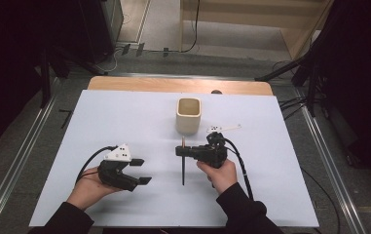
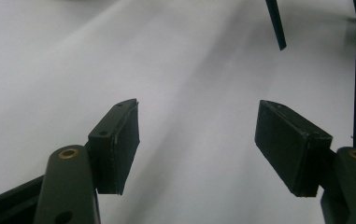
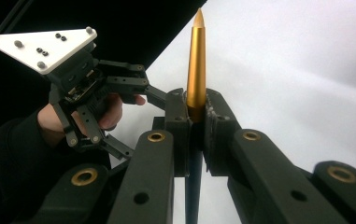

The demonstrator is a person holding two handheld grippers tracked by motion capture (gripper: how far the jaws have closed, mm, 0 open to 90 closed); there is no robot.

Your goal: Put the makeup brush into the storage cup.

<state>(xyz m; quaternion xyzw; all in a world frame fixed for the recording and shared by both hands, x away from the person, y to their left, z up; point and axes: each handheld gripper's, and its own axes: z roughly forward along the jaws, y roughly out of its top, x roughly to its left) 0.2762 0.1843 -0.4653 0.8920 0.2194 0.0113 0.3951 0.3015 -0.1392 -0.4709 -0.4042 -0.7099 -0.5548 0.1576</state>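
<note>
1. On the white desk, a person is sitting with a gripper in each hand.
2. The right gripper is pinching a pen between its fingers.
3. The fingers are pressing on the pen from both sides, at the spot where its gold part meets its dark part.
4. The pen is lying level just above the desk, near the middle, with its gold tip pointing away from the person.
5. In the right gripper view, the gold part of the pen is sticking up past the fingers and ending in a sharp point.
6. The dark end of the pen is pointing back toward the person.
7. A cream cup is standing upright on the desk, just past the pen's tip, and not touching it.
8. The cup's mouth is facing up.
9. The left gripper is resting low at the left side of the desk, well apart from the pen.
10. Its fingers are spreading wide, with nothing between them but bare desk.
11. A small white flat piece is lying on the desk to the right of the cup.
12. No words or labels can be read on the pen, the cup or the grippers.
</note>
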